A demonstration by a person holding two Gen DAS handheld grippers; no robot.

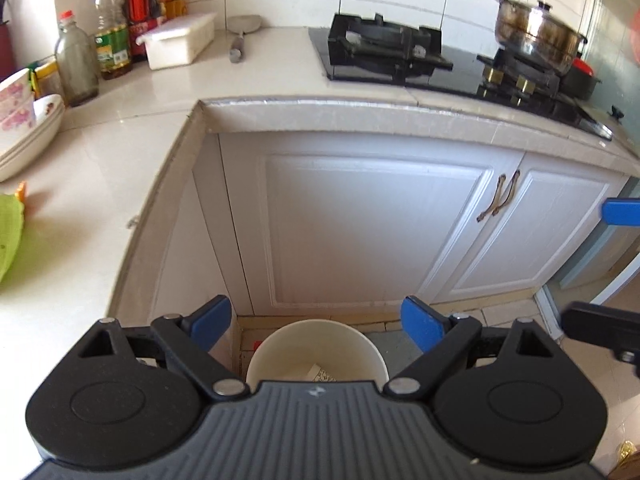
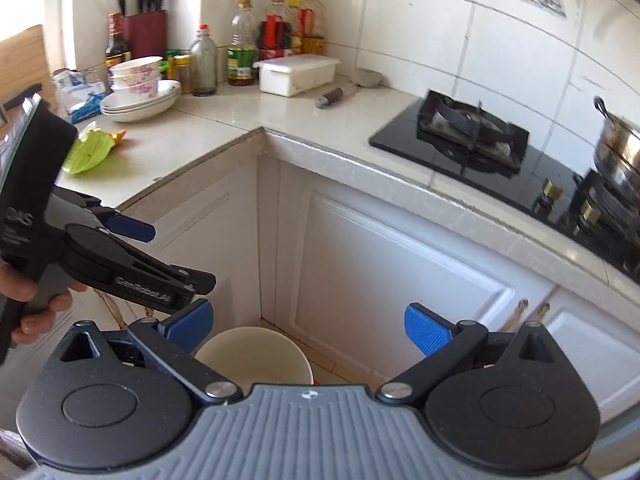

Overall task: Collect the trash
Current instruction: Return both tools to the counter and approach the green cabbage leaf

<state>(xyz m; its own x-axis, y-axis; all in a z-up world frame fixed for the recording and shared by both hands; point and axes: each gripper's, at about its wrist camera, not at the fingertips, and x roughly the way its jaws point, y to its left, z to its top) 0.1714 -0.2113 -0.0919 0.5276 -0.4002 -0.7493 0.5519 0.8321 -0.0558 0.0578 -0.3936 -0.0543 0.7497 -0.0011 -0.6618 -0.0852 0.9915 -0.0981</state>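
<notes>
A white round bin [image 1: 280,344] stands on the floor in the corner of the counter cabinets, with a printed scrap of paper [image 1: 322,374] lying inside it. My left gripper [image 1: 316,324] hangs above the bin, open, with nothing between its blue pads. My right gripper [image 2: 310,326] is also open and empty, above and to the right of the same bin [image 2: 256,356]. In the right wrist view a hand holds the left gripper [image 2: 184,255] at the left. A crumpled green wrapper [image 2: 88,152] with an orange piece [image 2: 118,136] lies on the counter.
Stacked bowls and plates [image 2: 140,96], several bottles [image 2: 242,52], a white lidded box [image 2: 296,72] and a knife block [image 2: 144,32] crowd the back of the counter. A black gas hob [image 1: 384,48] carries a steel pot [image 1: 536,36]. White cabinet doors [image 1: 360,224] stand behind the bin.
</notes>
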